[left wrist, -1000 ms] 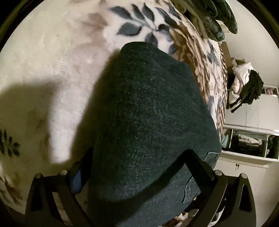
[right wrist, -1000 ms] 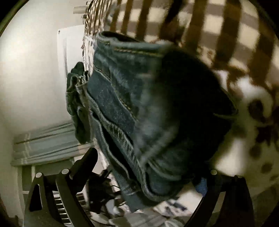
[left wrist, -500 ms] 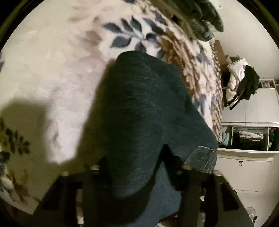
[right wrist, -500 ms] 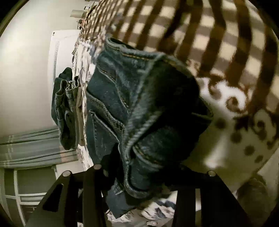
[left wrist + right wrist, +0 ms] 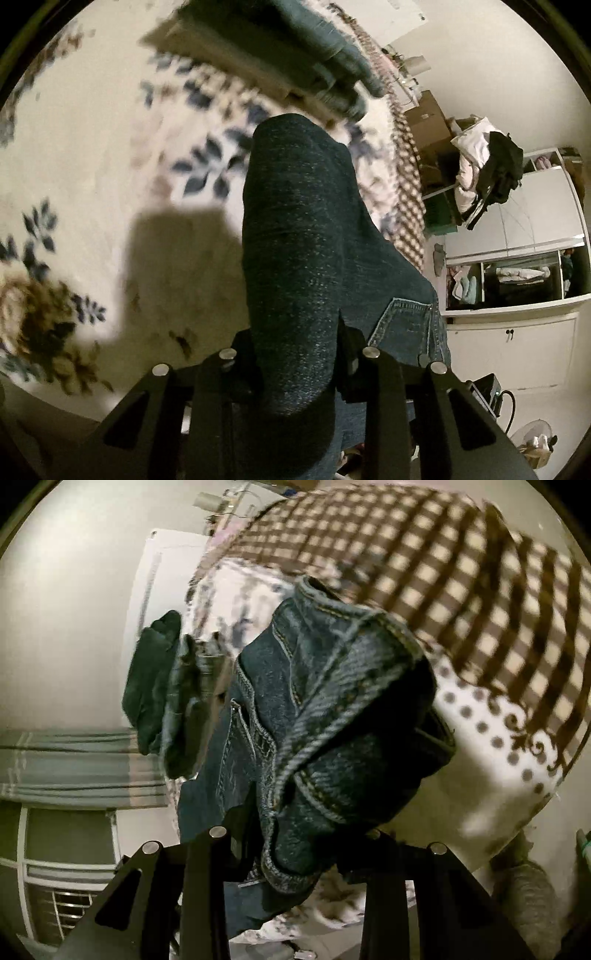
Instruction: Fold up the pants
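Dark blue jeans [image 5: 303, 229] rise from the floral blanket [image 5: 92, 155] toward the camera in the left wrist view. My left gripper [image 5: 297, 363] pinches a thick fold of them, its jaws still closing on the denim. A back pocket [image 5: 402, 325] shows to the right of the fold. In the right wrist view the same jeans [image 5: 332, 738] bunch up, waistband seams and stitching showing. My right gripper [image 5: 295, 843] clamps that bunched denim, its jaws also still closing. Both ends hang lifted above the bed.
A stack of folded jeans [image 5: 295, 62] lies at the far side of the blanket. A checked blanket [image 5: 461, 583] covers the bed's far part. More dark garments [image 5: 162, 686] hang off the bed edge. Shelves and cupboards [image 5: 517, 295] stand to the right.
Both grippers went from open around the jeans to closed on folds of them. Both have risen, lifting the denim off the blanket, so more of the bed and room shows.
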A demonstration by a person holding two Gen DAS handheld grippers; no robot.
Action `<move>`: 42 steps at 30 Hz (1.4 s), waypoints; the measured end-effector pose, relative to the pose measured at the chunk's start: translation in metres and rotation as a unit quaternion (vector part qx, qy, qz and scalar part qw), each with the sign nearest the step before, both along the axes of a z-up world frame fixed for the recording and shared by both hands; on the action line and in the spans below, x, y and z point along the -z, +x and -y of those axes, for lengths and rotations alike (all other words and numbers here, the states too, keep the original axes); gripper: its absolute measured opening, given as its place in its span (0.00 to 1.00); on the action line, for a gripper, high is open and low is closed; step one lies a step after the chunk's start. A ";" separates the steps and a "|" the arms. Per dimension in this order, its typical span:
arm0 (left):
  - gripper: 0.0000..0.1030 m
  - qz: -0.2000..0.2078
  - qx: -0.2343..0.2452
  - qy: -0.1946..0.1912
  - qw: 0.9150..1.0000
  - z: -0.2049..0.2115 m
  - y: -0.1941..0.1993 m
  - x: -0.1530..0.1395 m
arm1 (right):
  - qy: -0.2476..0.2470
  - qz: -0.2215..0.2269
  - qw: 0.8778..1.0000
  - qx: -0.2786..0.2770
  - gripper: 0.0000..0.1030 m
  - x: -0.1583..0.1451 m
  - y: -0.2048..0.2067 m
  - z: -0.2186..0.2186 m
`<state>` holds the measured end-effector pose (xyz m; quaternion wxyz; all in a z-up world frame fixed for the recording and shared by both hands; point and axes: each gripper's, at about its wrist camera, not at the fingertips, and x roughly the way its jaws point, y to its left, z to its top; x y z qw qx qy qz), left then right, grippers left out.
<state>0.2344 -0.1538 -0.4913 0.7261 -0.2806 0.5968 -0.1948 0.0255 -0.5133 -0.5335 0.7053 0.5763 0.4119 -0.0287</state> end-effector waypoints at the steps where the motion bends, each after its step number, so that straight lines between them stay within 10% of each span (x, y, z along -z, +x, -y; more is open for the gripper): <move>1: 0.25 0.004 0.002 0.001 1.000 0.000 0.004 -0.010 | 0.000 0.006 1.000 -0.002 0.34 -0.012 0.005 -0.001; 19: 0.25 0.057 0.003 -0.005 0.998 -0.058 0.204 -0.130 | -0.009 0.083 0.996 0.010 0.34 -0.151 0.196 -0.064; 31: 0.25 0.040 0.029 0.015 0.999 -0.091 0.393 -0.081 | -0.002 0.071 0.997 0.033 0.34 -0.098 0.401 -0.116; 42: 0.26 -0.022 0.037 0.004 0.999 -0.112 0.420 -0.013 | -0.005 0.023 1.000 0.012 0.34 -0.037 0.447 -0.127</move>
